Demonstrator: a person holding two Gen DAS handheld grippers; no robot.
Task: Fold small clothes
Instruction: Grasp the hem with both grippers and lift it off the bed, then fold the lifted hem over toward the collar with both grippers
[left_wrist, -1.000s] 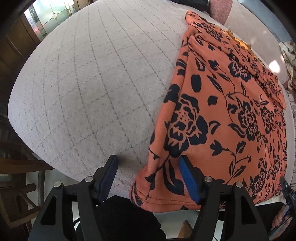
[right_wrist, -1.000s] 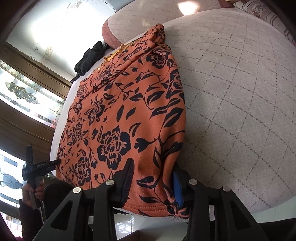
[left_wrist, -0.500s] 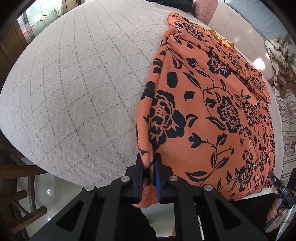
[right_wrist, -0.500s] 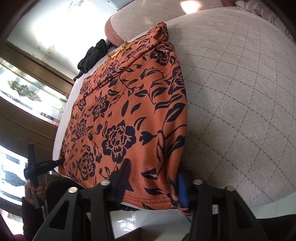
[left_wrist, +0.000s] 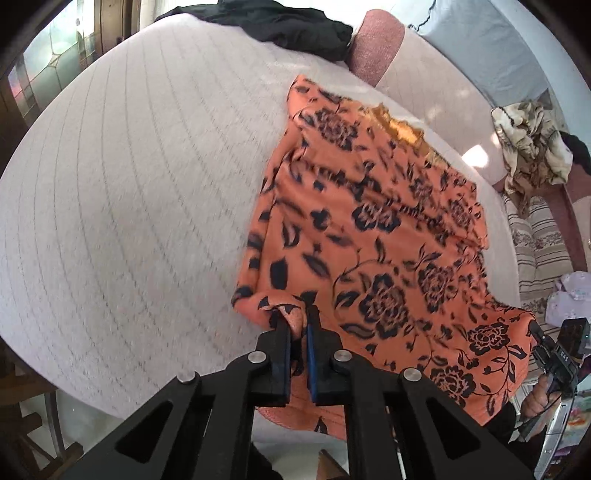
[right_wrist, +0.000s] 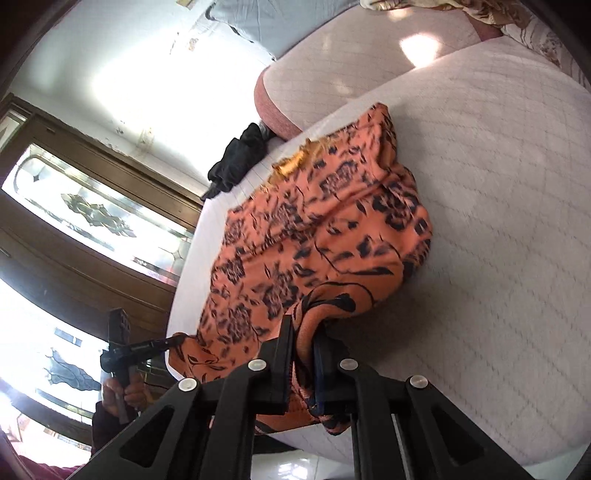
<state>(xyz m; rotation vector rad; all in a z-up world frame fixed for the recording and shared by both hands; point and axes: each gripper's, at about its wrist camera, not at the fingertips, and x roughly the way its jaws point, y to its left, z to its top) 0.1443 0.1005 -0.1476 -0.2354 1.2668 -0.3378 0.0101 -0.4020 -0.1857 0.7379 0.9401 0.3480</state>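
Observation:
An orange garment with a black flower print (left_wrist: 388, 240) lies on the quilted grey mattress (left_wrist: 129, 184). My left gripper (left_wrist: 300, 317) is closing on its near left hem corner, with the cloth bunched between the pads and lifted off the bed. In the right wrist view the same garment (right_wrist: 314, 229) is rumpled, and my right gripper (right_wrist: 304, 328) is closing on its near right hem corner, the fabric pinched and raised. The other gripper shows at the far hem in each view: the right gripper (left_wrist: 554, 354) and the left gripper (right_wrist: 147, 345).
A black garment (left_wrist: 295, 29) lies at the far end by a pink padded headboard (left_wrist: 373, 51). A crumpled beige cloth (left_wrist: 528, 147) and striped bedding (left_wrist: 539, 258) sit to the right. A wooden cabinet with patterned glass (right_wrist: 92, 221) stands left of the bed (right_wrist: 498, 184).
Both grippers went from open around the hem to shut on its corners. They then rose and pulled the near edge off the mattress, so the garment now wrinkles.

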